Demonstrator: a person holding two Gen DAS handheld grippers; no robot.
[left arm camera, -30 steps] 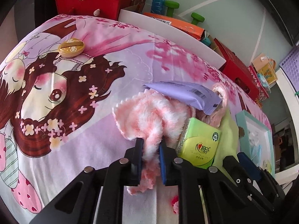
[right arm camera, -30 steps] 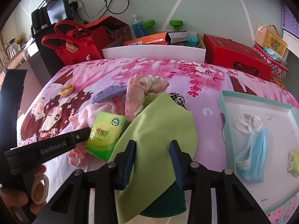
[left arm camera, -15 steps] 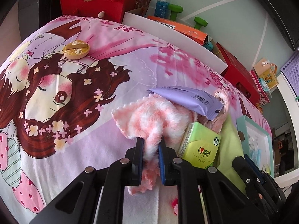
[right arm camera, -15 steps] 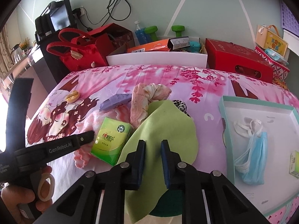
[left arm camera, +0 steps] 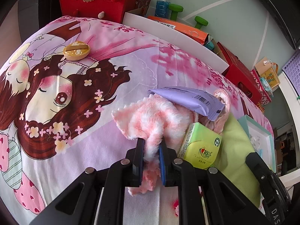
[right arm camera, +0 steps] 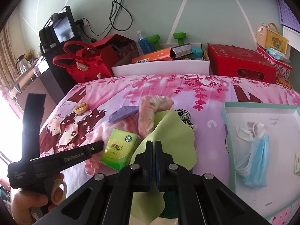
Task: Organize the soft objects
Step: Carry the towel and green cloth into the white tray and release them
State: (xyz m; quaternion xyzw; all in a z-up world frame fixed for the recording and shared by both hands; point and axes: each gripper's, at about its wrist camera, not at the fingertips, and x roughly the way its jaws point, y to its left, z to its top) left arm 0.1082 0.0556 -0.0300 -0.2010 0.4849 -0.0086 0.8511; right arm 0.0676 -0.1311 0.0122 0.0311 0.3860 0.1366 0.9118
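My left gripper (left arm camera: 151, 146) is shut on the near edge of a fluffy pink-and-white cloth (left arm camera: 153, 118) that lies on the printed bedsheet. My right gripper (right arm camera: 154, 146) is shut on a light green cloth (right arm camera: 174, 131), which also shows in the left wrist view (left arm camera: 236, 150). A green tissue pack (left arm camera: 201, 146) sits between the two cloths, also in the right wrist view (right arm camera: 120, 148). A purple packet (left arm camera: 189, 97) rests on the pink cloth's far side. A peach towel (right arm camera: 153, 110) and a black-and-white spotted item (right arm camera: 184, 116) lie behind the green cloth.
A teal-rimmed white tray (right arm camera: 227, 131) at the right holds a blue face mask (right arm camera: 256, 161). A gold round object (left arm camera: 76, 49) lies far left on the sheet. A white bin (right arm camera: 161, 68), red bags (right arm camera: 82, 63) and a red box (right arm camera: 241, 61) line the far edge.
My right gripper has closed from open onto the green cloth and lifted slightly. My left gripper stays shut on the pink cloth and has pulled back a little.
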